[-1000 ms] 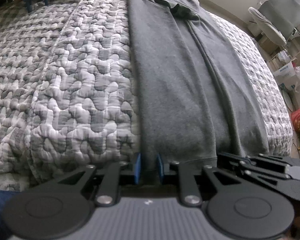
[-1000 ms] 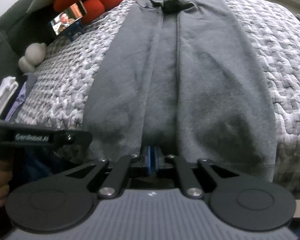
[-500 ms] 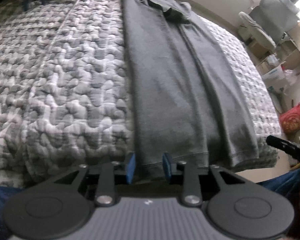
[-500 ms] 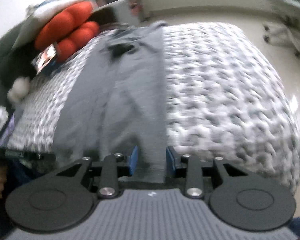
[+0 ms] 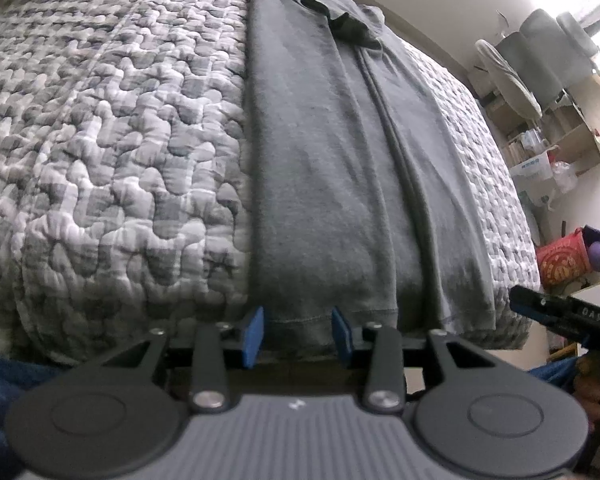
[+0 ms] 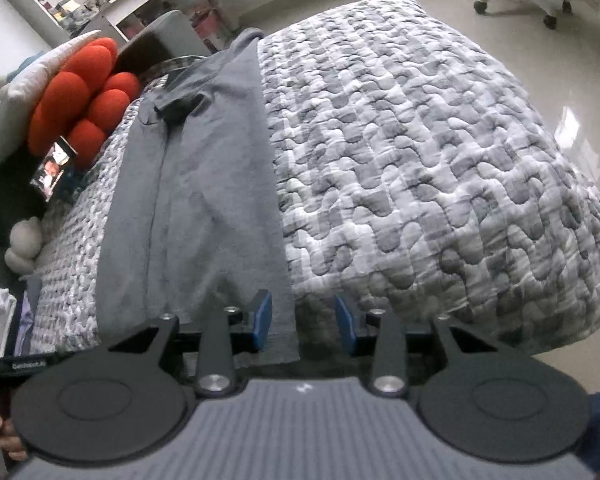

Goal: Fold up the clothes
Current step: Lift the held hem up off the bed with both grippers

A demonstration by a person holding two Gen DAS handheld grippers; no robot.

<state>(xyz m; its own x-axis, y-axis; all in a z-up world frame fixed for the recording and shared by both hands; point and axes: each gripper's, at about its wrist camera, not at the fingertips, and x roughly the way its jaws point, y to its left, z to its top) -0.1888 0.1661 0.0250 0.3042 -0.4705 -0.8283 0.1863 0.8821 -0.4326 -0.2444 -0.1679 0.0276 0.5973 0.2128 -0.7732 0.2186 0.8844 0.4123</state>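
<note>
Left gripper (image 5: 299, 334), clamped on the hem a second ago, now stands apart astride the grey shirt (image 5: 332, 168), which lies lengthwise on the quilted bed (image 5: 112, 140). Right gripper (image 6: 303, 328), also spread since then, has shifted to the shirt's right edge (image 6: 204, 184), by the quilt (image 6: 440, 160).

A folded shirt (image 6: 204, 184) lies lengthwise on a quilt (image 6: 420, 168), left of centre in the right wrist view, its hem at the bottom edge between open gripper fingers (image 6: 262, 320). A cushion (image 6: 80, 100) and phone (image 6: 54, 170) sit upper left.
</note>
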